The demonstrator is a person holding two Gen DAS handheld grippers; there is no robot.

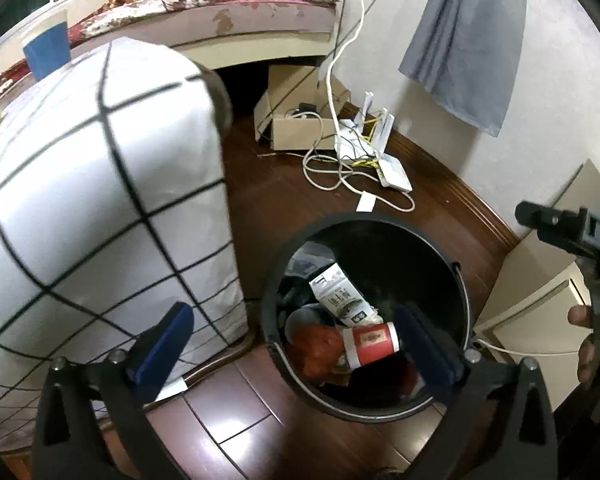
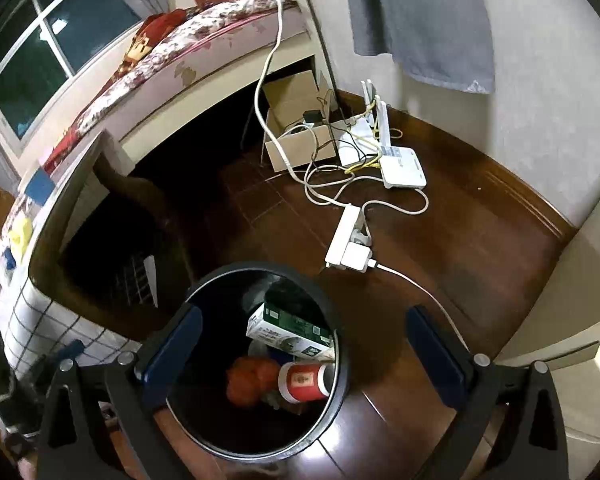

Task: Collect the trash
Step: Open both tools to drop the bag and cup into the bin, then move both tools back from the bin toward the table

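A black round trash bin (image 1: 432, 404) stands on the dark wood floor; it also shows in the right wrist view (image 2: 204, 446). Inside lie a red paper cup (image 1: 370, 344) (image 2: 305, 381), a white and green carton (image 1: 342, 296) (image 2: 290, 328) and a crumpled red wrapper (image 1: 314, 346) (image 2: 249, 381). My left gripper (image 1: 292, 344) is open and empty above the bin. My right gripper (image 2: 300, 344) is open and empty above the bin's right rim. The right gripper's body shows at the right edge of the left wrist view (image 1: 572, 232).
A table under a white grid-patterned cloth (image 1: 100, 200) stands left of the bin, with a blue and white cup (image 1: 48, 46) on it. A cardboard box (image 2: 296, 136), a router (image 2: 402, 168), a power strip (image 2: 346, 240) and loose cables lie on the floor behind. A bed (image 2: 204, 36) is at the back.
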